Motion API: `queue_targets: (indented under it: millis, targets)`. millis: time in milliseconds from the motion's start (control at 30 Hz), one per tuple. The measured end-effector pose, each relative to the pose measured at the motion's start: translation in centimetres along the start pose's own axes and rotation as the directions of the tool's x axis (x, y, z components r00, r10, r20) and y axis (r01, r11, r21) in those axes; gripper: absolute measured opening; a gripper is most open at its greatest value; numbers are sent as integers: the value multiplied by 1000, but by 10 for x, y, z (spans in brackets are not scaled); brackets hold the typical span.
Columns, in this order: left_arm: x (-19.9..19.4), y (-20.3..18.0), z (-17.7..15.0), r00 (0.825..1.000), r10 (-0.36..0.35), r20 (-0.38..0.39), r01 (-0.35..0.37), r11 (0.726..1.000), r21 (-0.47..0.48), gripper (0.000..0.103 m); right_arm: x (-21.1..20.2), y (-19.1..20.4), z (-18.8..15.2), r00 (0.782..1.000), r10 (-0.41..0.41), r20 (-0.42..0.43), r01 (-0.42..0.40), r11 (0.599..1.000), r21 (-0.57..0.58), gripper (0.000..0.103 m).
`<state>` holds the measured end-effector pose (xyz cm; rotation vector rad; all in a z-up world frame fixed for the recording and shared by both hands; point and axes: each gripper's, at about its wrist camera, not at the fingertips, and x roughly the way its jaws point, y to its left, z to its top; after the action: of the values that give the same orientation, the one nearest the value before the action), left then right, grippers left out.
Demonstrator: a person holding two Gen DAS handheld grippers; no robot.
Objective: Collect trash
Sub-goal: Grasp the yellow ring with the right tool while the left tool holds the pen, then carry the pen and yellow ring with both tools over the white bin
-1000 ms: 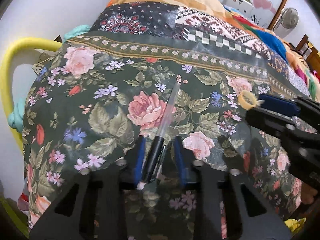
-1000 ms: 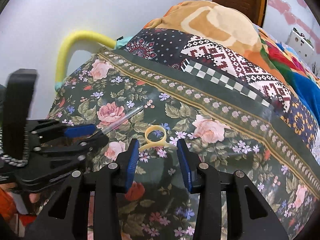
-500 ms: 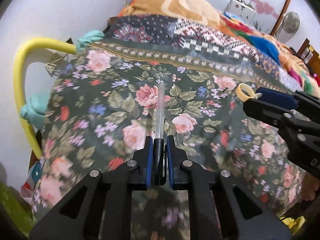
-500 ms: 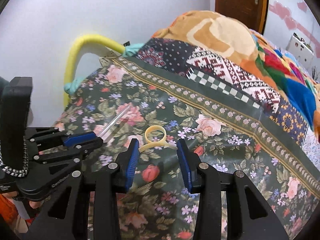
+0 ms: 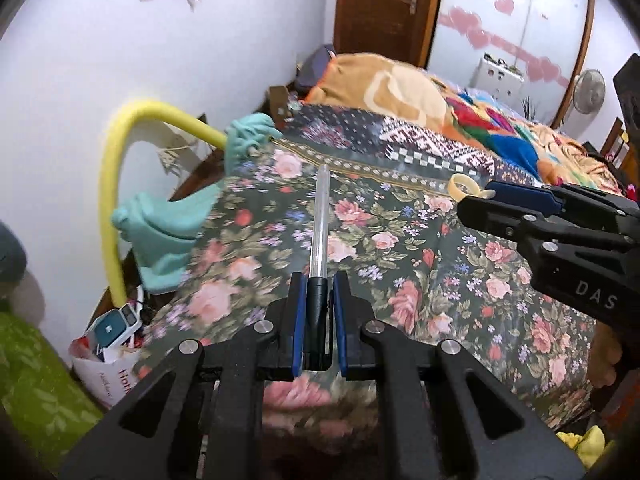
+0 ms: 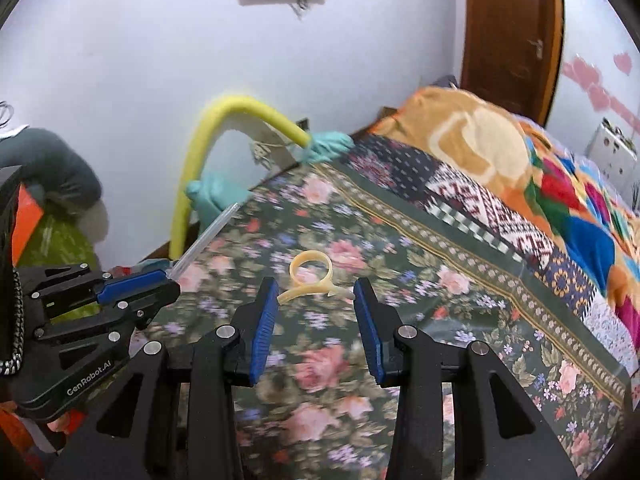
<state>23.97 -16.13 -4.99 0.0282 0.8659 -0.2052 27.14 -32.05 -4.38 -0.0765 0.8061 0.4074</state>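
Left gripper (image 5: 316,316): pinching clear pen (image 5: 319,236), tilting downward above floral bedspread (image 5: 400,264).
Right gripper (image 6: 316,316): clamping yellow plastic ring (image 6: 310,276) crosswise.
Change: both now hanging higher; pen was lying on bedspread.

Evenly and brightly lit indoors, likely from overhead. Soft shadows on the white wall (image 6: 140,60). Motion blur across the floral bedspread (image 6: 320,364), worst toward its near edge. Strong fisheye bending and dark vignetting at all corners.
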Motion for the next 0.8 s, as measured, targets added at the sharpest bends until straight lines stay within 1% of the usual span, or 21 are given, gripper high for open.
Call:
queue_targets:
  millis: [200, 433, 633, 800]
  targets:
    - [-50, 27, -26, 998, 37, 43, -35, 998, -42, 12, -26, 52, -4, 999, 44, 27, -43, 997, -63, 36]
    - [-92, 66, -65, 994, 90, 60, -83, 991, -105, 12, -44, 115, -14, 994, 107, 36, -101, 984, -148, 36]
    - [-123, 106, -105, 988, 146, 49, -136, 975, -177, 12, -47, 168, -27, 984, 180, 12, -174, 965, -195, 36]
    - [-143, 142, -143, 982, 186, 25, -174, 951, -254, 12, -45, 212, -40, 974, 226, -24, -225, 944, -241, 36]
